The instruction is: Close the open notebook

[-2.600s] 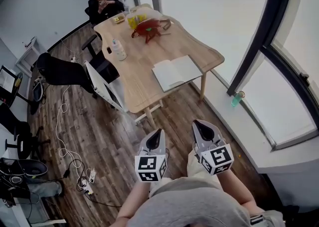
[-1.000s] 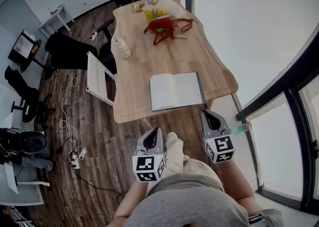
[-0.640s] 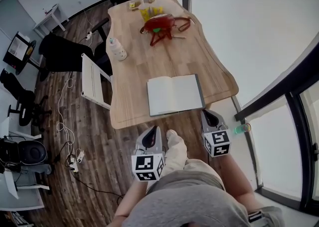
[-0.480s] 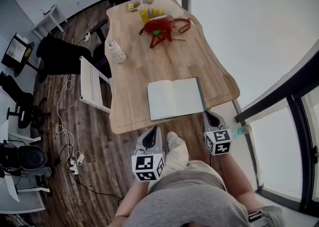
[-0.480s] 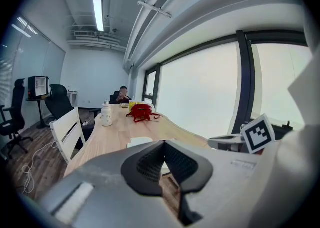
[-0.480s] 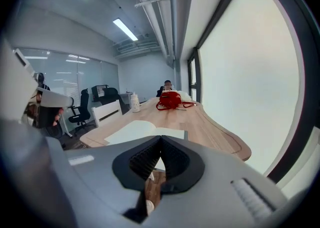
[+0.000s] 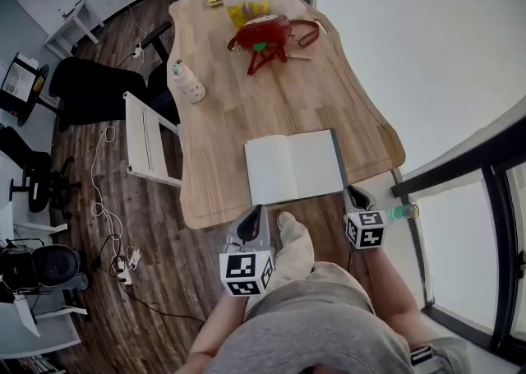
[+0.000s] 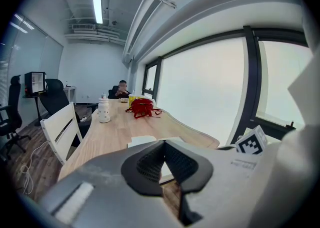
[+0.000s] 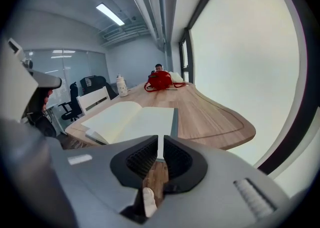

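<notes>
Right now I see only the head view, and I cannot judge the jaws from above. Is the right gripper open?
Observer: Yes. In the right gripper view the right gripper is open by a narrow gap. Its jaws have just been opening, and nothing is between them.
Operator: What shows through that gap?
Observer: The near edge of the right page of the notebook, just inside its dark cover edge.
Operator: And the left gripper?
Observer: In the left gripper view the left gripper is shut, its pads meeting at the tips, with nothing held.
</notes>
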### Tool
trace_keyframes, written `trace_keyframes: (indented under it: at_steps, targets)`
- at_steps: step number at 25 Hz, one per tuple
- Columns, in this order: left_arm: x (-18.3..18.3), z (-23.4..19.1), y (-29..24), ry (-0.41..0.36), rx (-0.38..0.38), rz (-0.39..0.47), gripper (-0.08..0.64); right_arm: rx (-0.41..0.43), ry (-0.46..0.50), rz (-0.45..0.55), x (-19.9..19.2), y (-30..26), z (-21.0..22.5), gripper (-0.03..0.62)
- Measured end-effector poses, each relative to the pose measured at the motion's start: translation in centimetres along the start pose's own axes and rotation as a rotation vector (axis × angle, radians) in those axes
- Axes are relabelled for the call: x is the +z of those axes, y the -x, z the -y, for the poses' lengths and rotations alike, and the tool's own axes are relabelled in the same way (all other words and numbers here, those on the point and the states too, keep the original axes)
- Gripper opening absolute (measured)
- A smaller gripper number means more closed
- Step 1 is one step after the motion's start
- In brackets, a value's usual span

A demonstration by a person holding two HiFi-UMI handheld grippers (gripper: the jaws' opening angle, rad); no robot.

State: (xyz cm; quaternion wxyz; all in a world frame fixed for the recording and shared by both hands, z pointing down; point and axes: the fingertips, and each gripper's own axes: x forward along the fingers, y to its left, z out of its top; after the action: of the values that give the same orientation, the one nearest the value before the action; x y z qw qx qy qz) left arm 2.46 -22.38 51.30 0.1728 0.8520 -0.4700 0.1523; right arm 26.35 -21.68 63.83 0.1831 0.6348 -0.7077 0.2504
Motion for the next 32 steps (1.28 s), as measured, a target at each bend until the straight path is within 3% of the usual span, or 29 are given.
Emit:
trace_keyframes:
  at_steps: [8, 11, 23, 30, 32]
  targets:
    - [-0.8, 0.0, -1.8, -0.008, -0.03, -0.042, 0.005, -0.017, -0.146, -0.11, -2.7, -2.3, 1.9, 0.138]
    - [-0.9, -0.2, -2.2, -0.006, -0.03, -0.048, 0.005, -0.016, -0.202, -0.139, -3.3, -3.1, 2.2, 0.14]
    - [-1.5, -0.4, -2.5, 0.001, -0.018, -0.06, 0.005, 0.026, -0.367, -0.151, -4.5, -4.0, 2.3, 0.118]
    - [-1.4, 0.0, -2.3, -0.004, -0.02, -0.054, 0.005, 0.017, -0.339, -0.165, -4.2, -3.8, 2.3, 0.098]
    - [-1.3, 0.1, -2.2, -0.004, -0.02, -0.05, 0.005, -0.003, -0.326, -0.163, -4.1, -3.6, 2.5, 0.031]
